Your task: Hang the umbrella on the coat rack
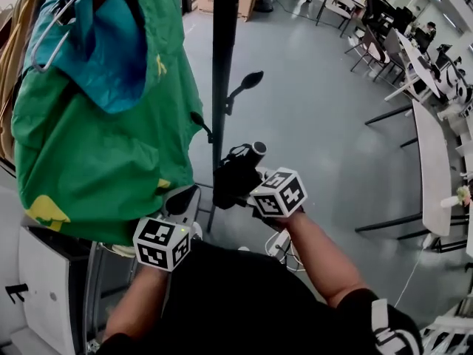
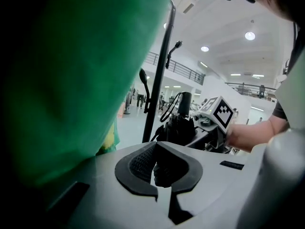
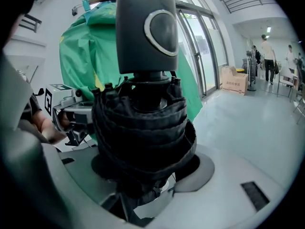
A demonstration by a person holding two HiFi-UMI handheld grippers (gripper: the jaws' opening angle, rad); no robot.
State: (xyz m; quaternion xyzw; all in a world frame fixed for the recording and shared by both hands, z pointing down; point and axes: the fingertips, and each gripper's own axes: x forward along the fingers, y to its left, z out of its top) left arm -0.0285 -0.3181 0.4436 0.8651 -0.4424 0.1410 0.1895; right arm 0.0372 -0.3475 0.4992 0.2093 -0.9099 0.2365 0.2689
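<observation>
Both beside coat rack (image 1: 223,65): right gripper (image 1: 235,185) clamped round folded umbrella (image 1: 240,170), left gripper (image 2: 157,170) pressed shut, empty.

No word, brand or number can be read anywhere. The cube (image 1: 161,242) on the left gripper (image 1: 181,202) and the cube (image 1: 278,192) on the right gripper (image 1: 238,182) carry only black-and-white square markers — patterns, not letters. Yellow marks on the green garment (image 1: 111,139) spell nothing legible.

Bright ceiling lights (image 2: 251,35) glare above the coat rack (image 2: 159,75); beside it the green garment (image 2: 71,80) blurs; edges bend and darken.
</observation>
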